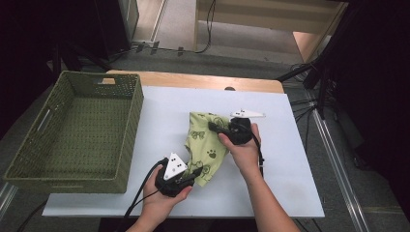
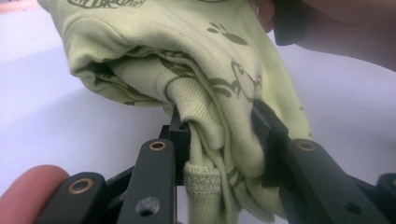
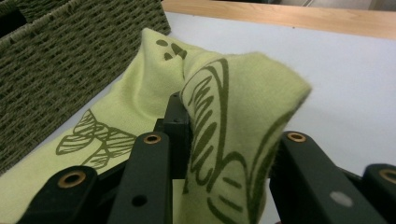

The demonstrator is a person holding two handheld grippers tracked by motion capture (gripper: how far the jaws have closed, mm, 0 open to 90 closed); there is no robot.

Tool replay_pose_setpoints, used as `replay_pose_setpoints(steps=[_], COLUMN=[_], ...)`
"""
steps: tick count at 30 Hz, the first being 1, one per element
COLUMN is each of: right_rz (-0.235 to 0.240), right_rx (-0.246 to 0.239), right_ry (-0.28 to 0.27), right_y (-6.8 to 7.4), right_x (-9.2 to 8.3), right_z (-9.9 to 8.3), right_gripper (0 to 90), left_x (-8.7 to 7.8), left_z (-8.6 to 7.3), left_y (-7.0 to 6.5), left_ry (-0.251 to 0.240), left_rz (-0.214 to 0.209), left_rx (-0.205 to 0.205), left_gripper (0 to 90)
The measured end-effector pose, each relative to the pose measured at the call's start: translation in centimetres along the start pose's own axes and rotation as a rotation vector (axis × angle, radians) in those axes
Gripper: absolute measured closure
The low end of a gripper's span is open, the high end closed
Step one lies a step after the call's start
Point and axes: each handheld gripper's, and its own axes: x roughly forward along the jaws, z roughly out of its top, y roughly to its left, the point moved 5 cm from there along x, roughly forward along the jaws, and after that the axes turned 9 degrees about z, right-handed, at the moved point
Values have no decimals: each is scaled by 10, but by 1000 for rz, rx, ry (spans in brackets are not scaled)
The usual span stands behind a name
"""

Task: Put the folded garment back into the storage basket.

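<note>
Green printed garment (image 1: 205,145) held over white table (image 1: 290,159), just right of woven basket (image 1: 77,130). Near end pinched by left gripper (image 1: 196,172), far end by right gripper (image 1: 213,126); long axis stretched between them.

1. Desk (image 1: 290,183): carries a woven basket (image 1: 29,159) on its left part and a printed cloth (image 1: 205,145) near its middle.
2. Printed cloth: right of the woven basket, apart from it; held between the two grippers.
3. Left hand-held gripper (image 1: 198,172): at the cloth's near end, jaws closed on a bunched fold.
4. Right hand-held gripper (image 1: 212,125): at the cloth's far end, behind and right of the left one, jaws closed on the cloth.
</note>
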Motion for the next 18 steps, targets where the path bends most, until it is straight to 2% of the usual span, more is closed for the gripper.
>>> replay_pose_setpoints(steps=[14, 18], right_rz=[24, 31], right_rx=[-28, -37], right_ry=[1, -3], right_y=[17, 23], right_x=[21, 26], right_z=[23, 31], right_gripper=[664, 664], left_x=[-23, -31], left_z=[18, 24], left_y=[24, 31], left_ry=[-37, -62], left_rz=[33, 54], left_rx=[-27, -33], left_gripper=[657, 657])
